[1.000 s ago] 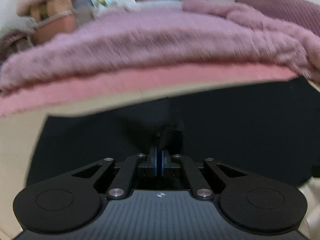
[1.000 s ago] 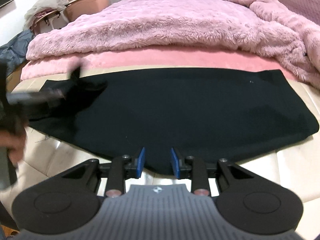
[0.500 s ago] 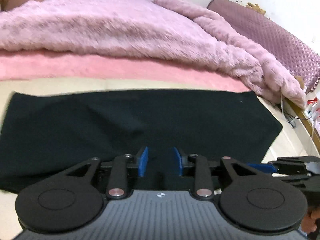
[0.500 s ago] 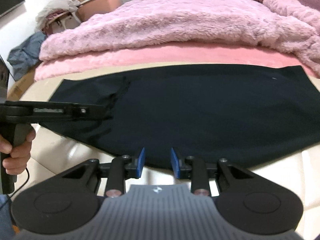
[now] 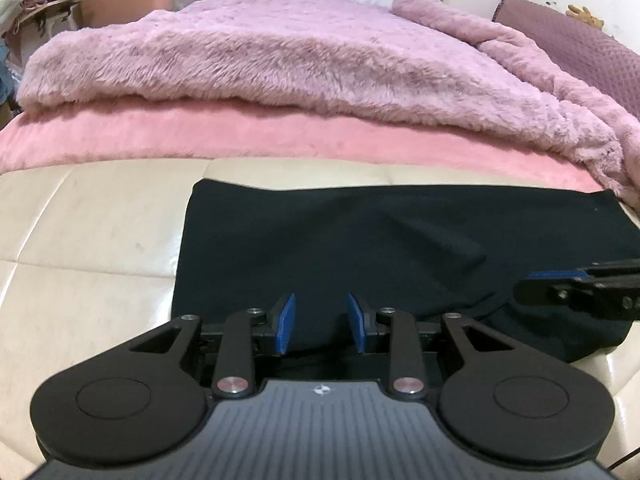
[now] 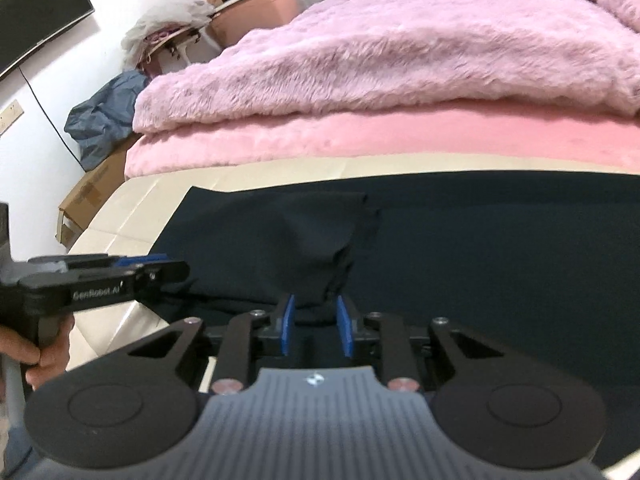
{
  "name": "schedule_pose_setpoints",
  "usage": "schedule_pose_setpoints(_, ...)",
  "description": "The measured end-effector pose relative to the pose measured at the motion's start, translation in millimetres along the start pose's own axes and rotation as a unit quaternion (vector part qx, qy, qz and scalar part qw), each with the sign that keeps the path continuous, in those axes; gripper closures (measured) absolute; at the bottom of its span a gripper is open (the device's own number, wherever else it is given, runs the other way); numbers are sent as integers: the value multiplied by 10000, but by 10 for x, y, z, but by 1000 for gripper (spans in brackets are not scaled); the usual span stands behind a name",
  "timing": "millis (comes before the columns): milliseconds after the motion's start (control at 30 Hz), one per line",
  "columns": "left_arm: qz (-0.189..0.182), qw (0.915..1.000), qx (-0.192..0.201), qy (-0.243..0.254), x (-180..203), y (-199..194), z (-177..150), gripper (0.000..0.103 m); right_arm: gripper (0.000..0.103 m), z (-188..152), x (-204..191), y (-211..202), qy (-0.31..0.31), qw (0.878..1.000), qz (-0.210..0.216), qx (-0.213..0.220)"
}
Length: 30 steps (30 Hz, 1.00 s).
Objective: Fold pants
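The right tool [image 6: 316, 326] is closing around the black fabric pants' [image 6: 480, 248] six-o'clock hem to fold; the left tool [image 5: 320, 322] is hovering part-open, empty.

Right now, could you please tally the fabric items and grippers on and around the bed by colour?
Black: 1, the pants
Mauve: 1, the fluffy blanket
Pink: 1, the sheet
Black with blue pads: 2, the left gripper and the right gripper, whose jaws are closing around a fold of the pants
Total: 5
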<state>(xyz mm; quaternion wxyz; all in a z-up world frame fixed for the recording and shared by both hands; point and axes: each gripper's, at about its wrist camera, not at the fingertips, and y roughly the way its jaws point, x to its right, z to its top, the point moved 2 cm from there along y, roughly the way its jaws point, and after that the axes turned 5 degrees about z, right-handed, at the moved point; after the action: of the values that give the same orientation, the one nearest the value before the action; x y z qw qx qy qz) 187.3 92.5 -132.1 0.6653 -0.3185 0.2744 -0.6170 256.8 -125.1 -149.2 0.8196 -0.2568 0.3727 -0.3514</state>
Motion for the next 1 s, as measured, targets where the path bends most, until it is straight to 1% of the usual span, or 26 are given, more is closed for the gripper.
schedule_pose_setpoints(100, -27, 10000, -40, 16, -41, 29, -47, 67, 86, 19, -5, 183, 88, 9999, 34, -104)
schedule_pose_setpoints(200, -72, 9999, -88, -51, -80, 76, -72, 68, 92, 38, -2, 330, 116, 9997, -30, -209)
schedule_pose_setpoints(233, -81, 9999, -85, -66, -90, 87, -77, 67, 96, 41, 6, 362, 129, 9996, -68, -232)
schedule_pose_setpoints(267, -95, 9999, -87, -84, -98, 98, -76, 67, 102, 51, 19, 391, 158, 9996, -83, -236)
schedule_pose_setpoints(367, -137, 9998, -56, -118, -112, 79, -72, 68, 103, 96, 39, 379, 216, 9997, -36, -113)
schedule_pose_setpoints(500, -240, 9997, -56, -95, -89, 55, -49, 68, 103, 172, -62, 153, -1, 9999, -23, 160)
schedule_pose_setpoints(567, -201, 9997, -106, -11, -62, 75, -53, 68, 103, 156, -65, 109, -66, 9998, -190, 63)
schedule_pose_setpoints(667, -133, 9998, -172, 49, -47, 120, -89, 68, 103, 39, 82, 222, 247, 9991, -207, -270)
schedule_pose_setpoints(733, -136, 9998, -168, 36, -49, 109, -94, 68, 103, -41, 126, 277, 287, 9984, -287, -390)
schedule_pose_setpoints(767, -145, 9998, -151, 24, -55, 96, -91, 68, 103, -57, 135, 262, 312, 9985, -303, -339)
schedule_pose_setpoints(833, -146, 9998, -119, -21, -70, 83, -86, 68, 103, -24, 141, 177, 442, 9989, -141, -71)
schedule_pose_setpoints(867, -136, 9998, -116, -59, -81, 85, -82, 68, 99, 25, 132, 151, 463, 9989, -67, 31)
schedule_pose_setpoints(967, -123, 9998, -90, -156, -109, 73, -69, 68, 78, 149, 86, 179, 346, 9993, -33, 115)
schedule_pose_setpoints(1000, -122, 9997, -82, -169, -114, 67, -65, 68, 78, 177, 81, 214, 305, 9995, -43, 120)
